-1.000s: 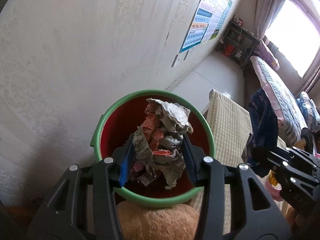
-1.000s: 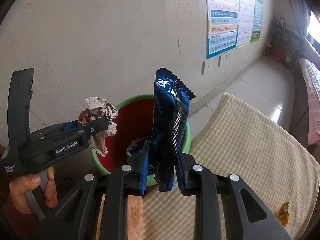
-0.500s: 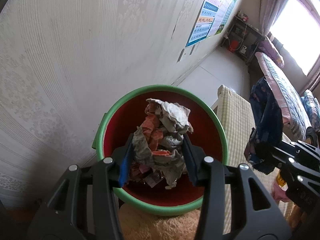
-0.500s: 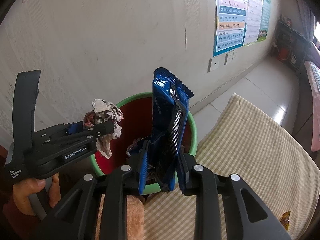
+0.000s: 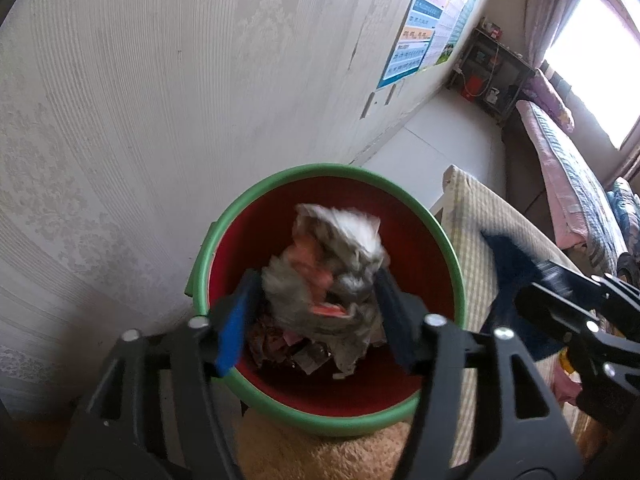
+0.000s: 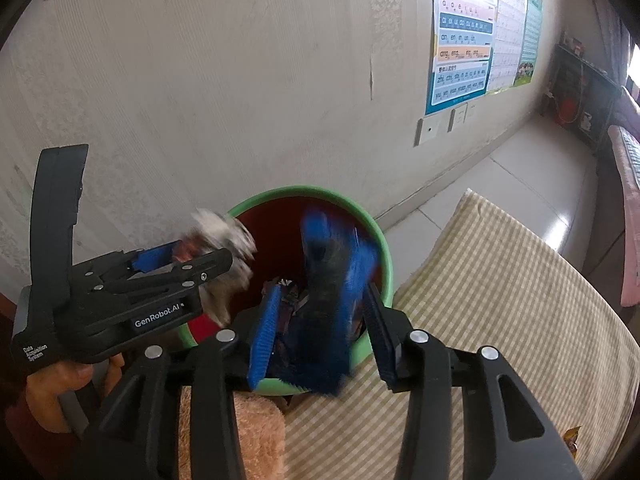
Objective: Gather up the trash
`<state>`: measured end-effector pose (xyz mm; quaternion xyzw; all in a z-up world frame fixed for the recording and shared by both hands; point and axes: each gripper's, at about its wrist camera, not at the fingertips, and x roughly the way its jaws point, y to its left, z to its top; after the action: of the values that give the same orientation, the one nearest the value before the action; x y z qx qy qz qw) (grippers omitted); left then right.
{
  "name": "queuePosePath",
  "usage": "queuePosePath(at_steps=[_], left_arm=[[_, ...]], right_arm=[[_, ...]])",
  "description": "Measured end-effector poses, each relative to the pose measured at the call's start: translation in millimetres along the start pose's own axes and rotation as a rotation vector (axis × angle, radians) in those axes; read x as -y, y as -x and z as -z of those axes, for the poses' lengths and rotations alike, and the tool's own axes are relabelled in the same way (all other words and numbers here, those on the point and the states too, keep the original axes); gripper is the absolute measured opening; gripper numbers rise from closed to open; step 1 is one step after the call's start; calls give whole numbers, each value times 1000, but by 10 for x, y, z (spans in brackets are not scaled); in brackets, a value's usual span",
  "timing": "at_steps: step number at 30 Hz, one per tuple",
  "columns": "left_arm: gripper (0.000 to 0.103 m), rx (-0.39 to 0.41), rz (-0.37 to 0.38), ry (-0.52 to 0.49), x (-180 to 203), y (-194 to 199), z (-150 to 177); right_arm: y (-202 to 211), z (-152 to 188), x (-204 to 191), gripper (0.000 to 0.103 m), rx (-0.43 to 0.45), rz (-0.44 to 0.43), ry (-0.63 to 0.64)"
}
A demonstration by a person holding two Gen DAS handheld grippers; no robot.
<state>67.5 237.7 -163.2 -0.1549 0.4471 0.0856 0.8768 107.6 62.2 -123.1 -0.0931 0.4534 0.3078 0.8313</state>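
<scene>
Trash is dropping into the red bin, both claws opening over its green rim.

The left claw is spreading off the blurred crumpled paper wad; the right claw is spreading off the blue snack wrapper, low end near the rim. Next move, likely: withdrawing both for remaining litter.
</scene>
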Motion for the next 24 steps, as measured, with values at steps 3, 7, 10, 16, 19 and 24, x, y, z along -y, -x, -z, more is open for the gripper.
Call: queuePosePath(at_steps=[3, 7, 10, 16, 19, 24], left_arm=[[66, -1, 3, 9, 3, -4, -12], [66, 0, 12, 1, 39, 40, 27], [66, 3, 22, -19, 100, 117, 57], [66, 0, 39, -71, 277, 245, 184], [66, -14, 45, -104, 404, 271, 281], [66, -46, 93, -167, 818, 253, 412]], right_arm=[[39, 8, 35, 50, 15, 2, -15], [176, 91, 123, 53, 36, -4, -57], [319, 249, 224, 56, 47, 8, -87], [753, 1015, 720, 57, 8, 141, -188], [1035, 1517, 1163, 65, -41, 300, -234], [1247, 1937, 1717, 68, -122, 388, -270]])
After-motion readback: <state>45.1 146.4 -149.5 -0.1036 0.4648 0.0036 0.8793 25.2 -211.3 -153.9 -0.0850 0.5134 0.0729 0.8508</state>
